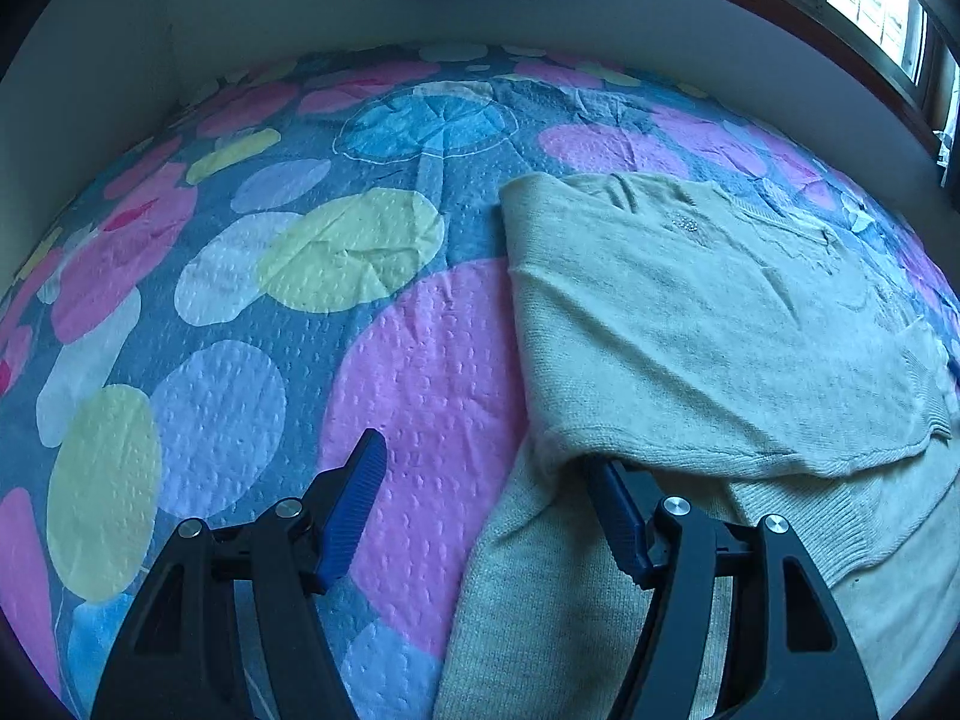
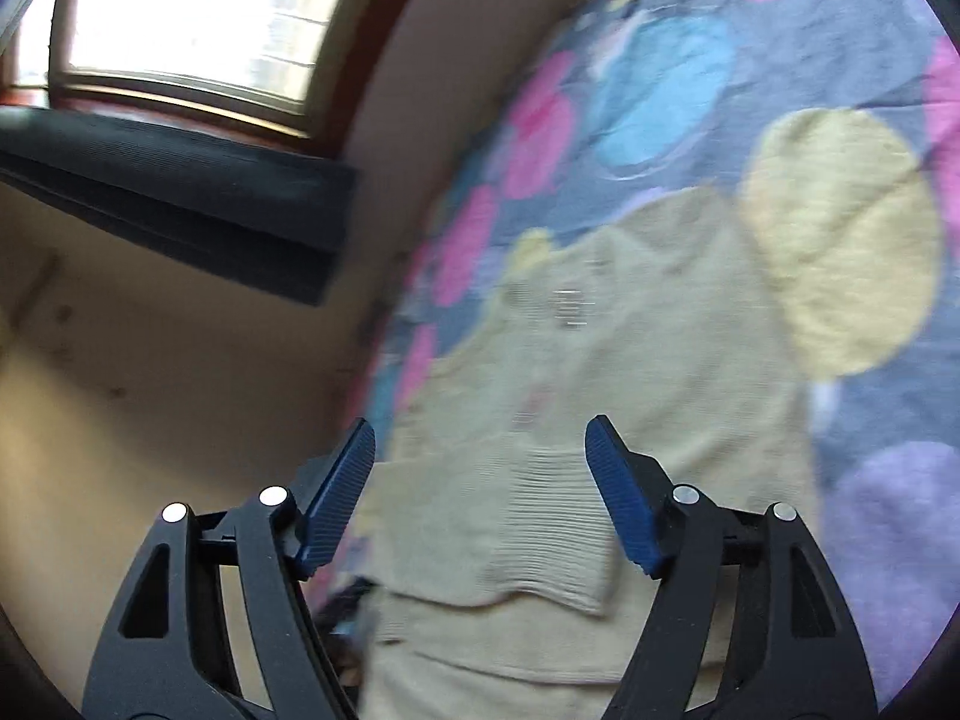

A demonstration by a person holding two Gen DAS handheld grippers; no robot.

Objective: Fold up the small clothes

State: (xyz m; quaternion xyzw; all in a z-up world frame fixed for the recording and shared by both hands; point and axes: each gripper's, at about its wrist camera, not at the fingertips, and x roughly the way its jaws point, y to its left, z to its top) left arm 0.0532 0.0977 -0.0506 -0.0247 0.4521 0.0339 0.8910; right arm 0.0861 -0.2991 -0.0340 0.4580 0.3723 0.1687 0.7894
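Observation:
A cream knitted sweater (image 1: pixel 708 324) lies on the right half of a bedspread (image 1: pixel 252 276), its upper layer folded over a lower layer and a sleeve that runs toward the camera. My left gripper (image 1: pixel 480 456) stands open at the sweater's left edge. Its left finger (image 1: pixel 354 510) is over a pink circle, and the tip of its right finger (image 1: pixel 618 516) is tucked under the folded edge. In the blurred right wrist view my right gripper (image 2: pixel 480 426) is open above the sweater (image 2: pixel 600 330), with a ribbed band (image 2: pixel 540 528) below the jaws and nothing pinched.
The bedspread (image 2: pixel 840 60) is grey-blue with pink, yellow, blue and lilac circles and runs to plain walls (image 1: pixel 300 12). A window (image 1: pixel 870 0) sits at the right above the bed. A dark fabric strip (image 2: pixel 180 192) hangs below the window (image 2: pixel 198 18).

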